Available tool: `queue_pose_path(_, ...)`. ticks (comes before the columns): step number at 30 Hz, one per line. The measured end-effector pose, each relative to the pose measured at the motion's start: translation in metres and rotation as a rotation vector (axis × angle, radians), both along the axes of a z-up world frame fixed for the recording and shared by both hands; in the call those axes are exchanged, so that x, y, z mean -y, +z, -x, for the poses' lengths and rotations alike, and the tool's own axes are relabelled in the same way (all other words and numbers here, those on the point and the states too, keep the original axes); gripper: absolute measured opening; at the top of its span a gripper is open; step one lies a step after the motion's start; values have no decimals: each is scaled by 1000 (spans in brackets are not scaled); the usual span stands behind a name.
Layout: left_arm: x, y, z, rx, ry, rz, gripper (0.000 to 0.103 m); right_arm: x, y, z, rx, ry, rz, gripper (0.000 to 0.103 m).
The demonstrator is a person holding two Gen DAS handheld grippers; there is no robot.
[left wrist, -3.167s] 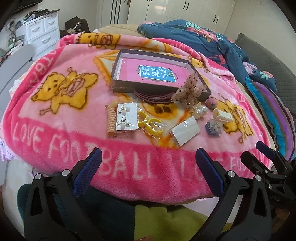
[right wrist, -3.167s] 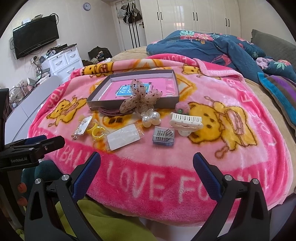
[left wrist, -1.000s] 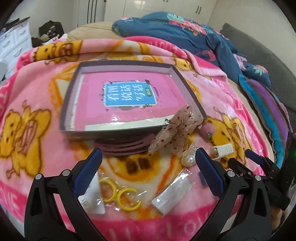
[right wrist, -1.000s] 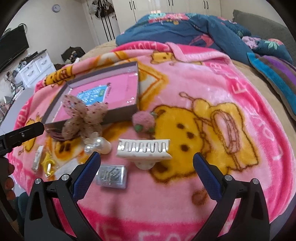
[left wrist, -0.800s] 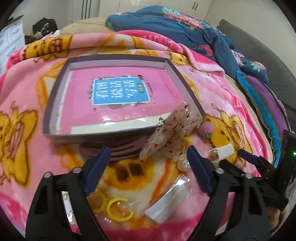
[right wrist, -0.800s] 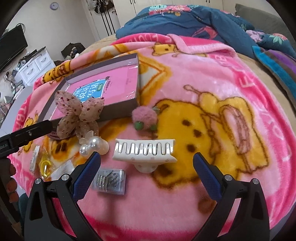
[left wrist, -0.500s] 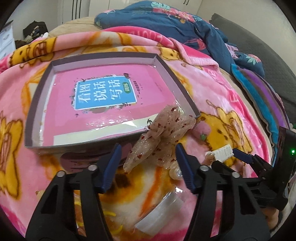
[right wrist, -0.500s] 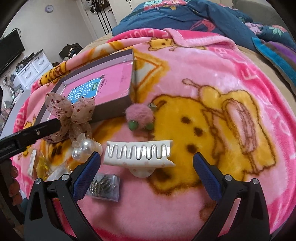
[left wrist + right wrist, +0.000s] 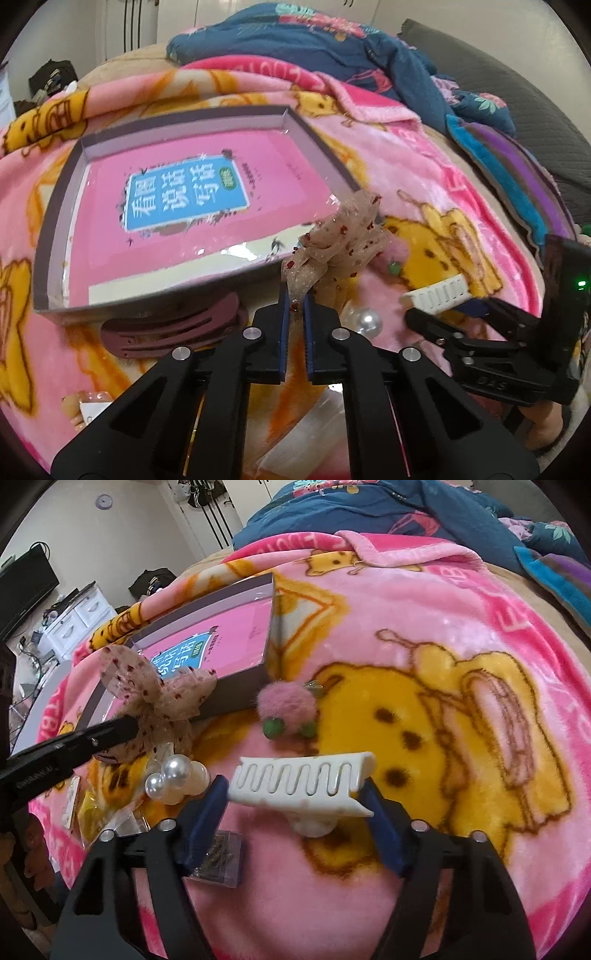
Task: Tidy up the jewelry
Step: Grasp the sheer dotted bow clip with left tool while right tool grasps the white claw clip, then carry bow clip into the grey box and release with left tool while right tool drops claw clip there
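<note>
Now both jaws have closed — left gripper [image 9: 294, 301] on bow [image 9: 341, 240], right gripper [image 9: 295, 799] on claw clip [image 9: 301, 782].

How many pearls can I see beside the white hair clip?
3 pearls, in one cluster on the blanket, left of the white hair clip and just below the bow. More may be hidden underneath.

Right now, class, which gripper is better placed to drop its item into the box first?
Left. The left gripper is shut on the bow clip, right at the near wall of the box. The right gripper grips the white claw clip, farther from the box.
</note>
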State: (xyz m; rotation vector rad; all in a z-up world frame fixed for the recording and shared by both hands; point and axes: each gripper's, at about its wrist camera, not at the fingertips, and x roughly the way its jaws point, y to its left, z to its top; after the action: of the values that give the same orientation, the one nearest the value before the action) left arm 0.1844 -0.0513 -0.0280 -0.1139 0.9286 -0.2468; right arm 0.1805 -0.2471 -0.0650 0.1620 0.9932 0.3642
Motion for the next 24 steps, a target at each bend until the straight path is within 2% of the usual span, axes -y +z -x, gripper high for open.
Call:
queue_pose_path(6, -7, 31, 1, 62, -4, 53, 0, 15, 11, 6, 18, -13, -37, 70)
queue_pose_path(12, -40, 56, -6, 106, 71, 68, 0, 24, 40, 6, 92, -20, -49, 70)
queue_pose_path(17, -75, 61, -13, 108, 147, 61, 1, 14, 63, -6, 151, 16, -56, 70)
queue_pose_path(24, -117, 51, -16, 91, 231, 51, 1, -22, 83, -32, 194, 87, -75, 70)
